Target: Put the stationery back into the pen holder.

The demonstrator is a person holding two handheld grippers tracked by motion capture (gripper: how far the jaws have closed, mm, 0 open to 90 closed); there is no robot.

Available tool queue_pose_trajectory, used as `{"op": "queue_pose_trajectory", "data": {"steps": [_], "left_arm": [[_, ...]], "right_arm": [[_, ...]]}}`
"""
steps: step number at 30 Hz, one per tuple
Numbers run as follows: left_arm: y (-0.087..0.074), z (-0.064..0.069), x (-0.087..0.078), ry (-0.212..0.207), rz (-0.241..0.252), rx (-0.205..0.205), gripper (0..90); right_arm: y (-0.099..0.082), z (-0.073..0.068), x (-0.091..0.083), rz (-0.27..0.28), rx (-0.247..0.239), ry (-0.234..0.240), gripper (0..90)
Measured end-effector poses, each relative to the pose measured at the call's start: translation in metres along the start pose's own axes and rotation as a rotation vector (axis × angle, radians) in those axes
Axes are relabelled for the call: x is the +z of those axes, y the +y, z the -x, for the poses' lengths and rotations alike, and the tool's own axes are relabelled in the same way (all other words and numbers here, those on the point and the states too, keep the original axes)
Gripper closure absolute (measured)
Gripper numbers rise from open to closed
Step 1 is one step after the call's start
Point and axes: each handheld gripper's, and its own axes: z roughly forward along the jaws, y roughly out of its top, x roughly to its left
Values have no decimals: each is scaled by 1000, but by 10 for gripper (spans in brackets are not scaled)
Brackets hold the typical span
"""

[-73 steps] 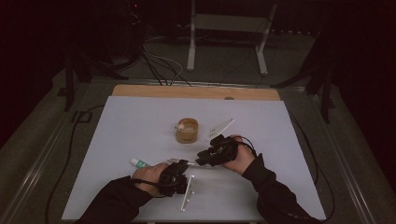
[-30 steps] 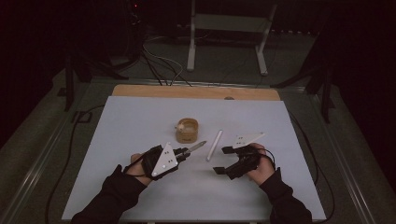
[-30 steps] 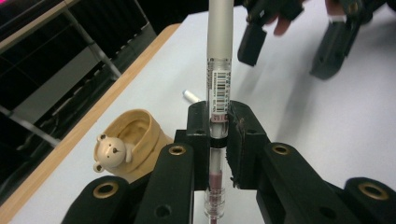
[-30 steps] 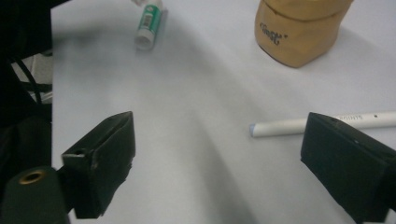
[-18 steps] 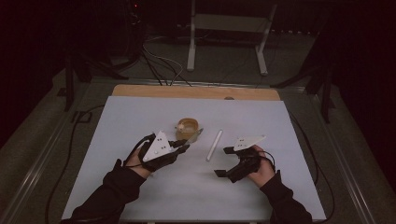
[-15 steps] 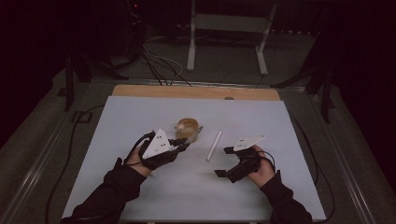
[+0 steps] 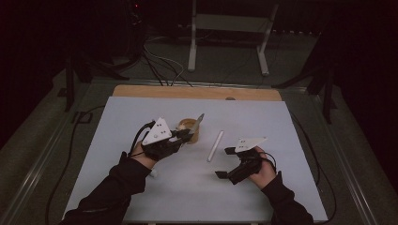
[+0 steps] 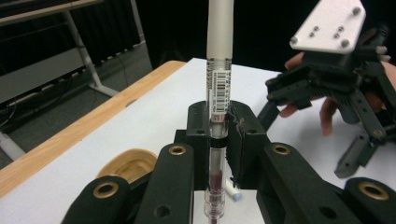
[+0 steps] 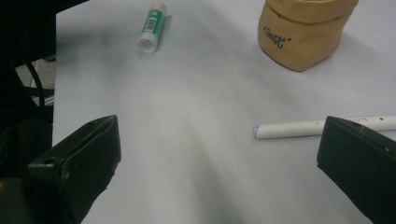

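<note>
Dark room, white bench (image 7: pixel 141 187). Left hand-held gripper (image 7: pixel 184 136) clamped on pen (image 8: pixel 218 93) above tan pouch (image 9: pixel 303 32); right hand-held gripper (image 7: pixel 226 164) has just been opening, jaws apart, nothing held, white tube (image 7: pixel 215 146) beside it.

The bench (image 7: pixel 141 187) had a pale grey-white top with a wooden strip along its far edge. On it stood a small tan paper bag (image 9: pixel 306 32). A white pen (image 7: pixel 215 146) lay near it, and a green-labelled glue stick (image 9: pixel 152 25) lay well apart.
</note>
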Motion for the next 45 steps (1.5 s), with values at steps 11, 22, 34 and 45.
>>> {"op": "queue_pose_trajectory", "data": {"steps": [11, 22, 34, 45], "left_arm": [[9, -19, 12, -6, 41, -89, 806], [9, -44, 24, -2, 81, -210, 806], [6, -62, 44, 19, 130, -286, 805], [-12, -74, 61, 44, 143, -369, 805]], "right_arm": [[1, 1, -4, 42, 3, -12, 0], [1, 1, -3, 40, 2, -2, 0], [0, 1, -3, 39, 6, 10, 0], [0, 1, -2, 32, 5, 19, 0]]}}
